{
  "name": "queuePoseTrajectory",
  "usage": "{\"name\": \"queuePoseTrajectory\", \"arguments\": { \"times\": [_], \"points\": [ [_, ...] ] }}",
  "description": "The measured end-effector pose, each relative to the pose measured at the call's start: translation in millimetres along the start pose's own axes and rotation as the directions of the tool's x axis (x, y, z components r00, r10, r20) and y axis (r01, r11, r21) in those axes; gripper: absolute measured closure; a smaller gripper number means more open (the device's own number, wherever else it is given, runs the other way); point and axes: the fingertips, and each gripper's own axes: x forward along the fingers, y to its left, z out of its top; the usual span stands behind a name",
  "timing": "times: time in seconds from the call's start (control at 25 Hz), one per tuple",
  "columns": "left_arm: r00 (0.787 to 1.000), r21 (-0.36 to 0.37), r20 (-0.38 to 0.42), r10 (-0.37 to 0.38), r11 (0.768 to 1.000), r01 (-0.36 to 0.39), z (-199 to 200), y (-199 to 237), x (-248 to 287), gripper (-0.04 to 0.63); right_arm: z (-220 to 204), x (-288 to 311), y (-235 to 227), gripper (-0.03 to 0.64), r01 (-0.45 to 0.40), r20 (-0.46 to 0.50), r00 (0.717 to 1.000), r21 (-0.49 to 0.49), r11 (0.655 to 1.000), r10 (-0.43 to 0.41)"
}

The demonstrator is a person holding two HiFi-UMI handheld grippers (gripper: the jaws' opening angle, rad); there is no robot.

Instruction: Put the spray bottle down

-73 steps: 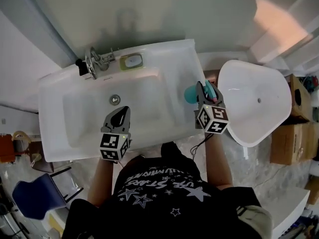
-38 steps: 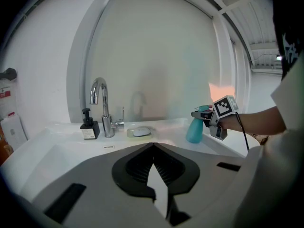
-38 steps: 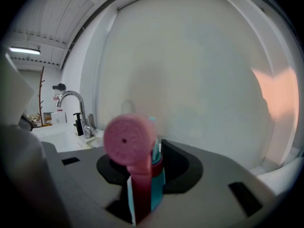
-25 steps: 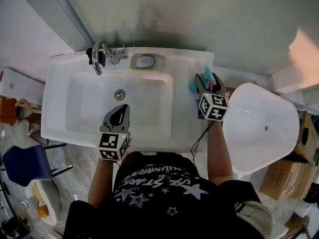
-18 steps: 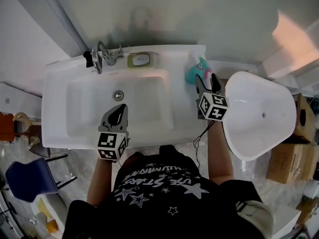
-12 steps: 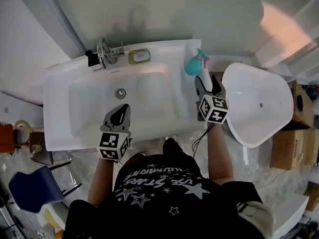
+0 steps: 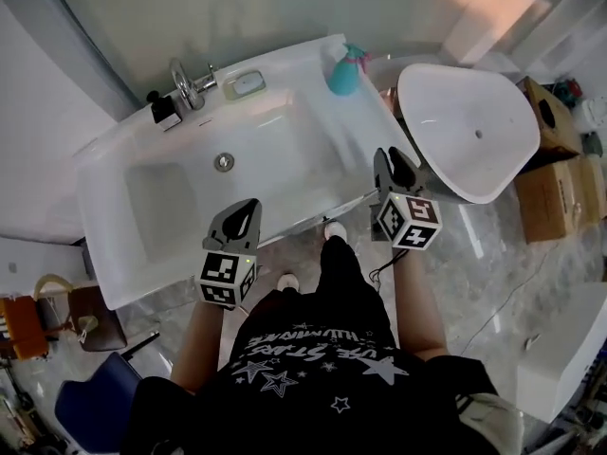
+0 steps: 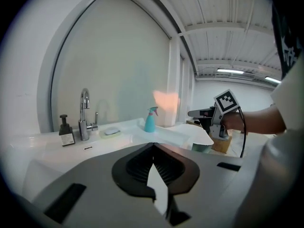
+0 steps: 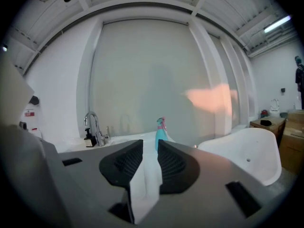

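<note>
The teal spray bottle [image 7: 343, 72] with a pink trigger stands upright on the back right corner of the white sink [image 7: 112, 275], free of both grippers. It also shows in the left gripper view [image 8: 150, 120] and just past the jaws in the right gripper view [image 9: 160, 133]. My right gripper [image 7: 391, 159] hangs off the sink's front right edge, well back from the bottle; its jaws are closing with a narrow gap and nothing between them [image 9: 150, 145]. My left gripper [image 7: 243, 214] is shut and empty at the sink's front edge [image 8: 153, 145].
A chrome faucet [image 7: 182, 81], a black soap dispenser [image 7: 163, 110] and a soap dish [image 7: 244, 84] line the sink's back rim. A white bathtub [image 7: 465, 131] stands to the right, cardboard boxes [image 7: 560, 159] beyond it. A blue chair [image 7: 95, 406] is at lower left.
The right gripper let go of the spray bottle, drew back from it past the sink's front edge, and its jaws narrowed. The left gripper also pulled back from over the basin.
</note>
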Motion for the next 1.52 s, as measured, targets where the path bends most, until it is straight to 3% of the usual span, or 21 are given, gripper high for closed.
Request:
{"name": "queuePoseTrajectory", "arguments": {
  "times": [0.24,0.56,0.92,1.16,1.52],
  "points": [
    [0.996,0.017,-0.004,-0.088,0.996,0.088,-5.3,-23.1,-12.3,0.58,-13.2,-58.4,1.8,0.598,0.075,-0.006,0.997,0.021,0.997,-0.075],
    [0.988,0.057,-0.028,-0.152,0.986,0.154,-4.0,-70.7,-14.8,0.58,-27.4,-104.0,-6.0,0.603,0.105,-0.016,0.994,0.071,0.992,-0.105],
    [0.977,0.107,-0.007,-0.214,0.971,0.214,-6.1,-156.2,-54.1,0.58,-46.0,-212.9,-14.1,0.604,0.119,-0.032,0.992,0.04,0.992,-0.118],
    [0.976,0.12,0.013,-0.216,0.97,0.212,-17.7,-203.4,-103.3,0.58,-53.1,-277.9,-9.5,0.604,0.096,-0.013,0.995,0.032,0.995,-0.095],
    [0.987,0.111,0.037,-0.157,0.982,0.152,-43.9,-250.4,-184.0,0.58,-66.0,-364.4,10.4,0.604,0.035,-0.004,0.999,0.009,0.999,-0.035]
  ]
}}
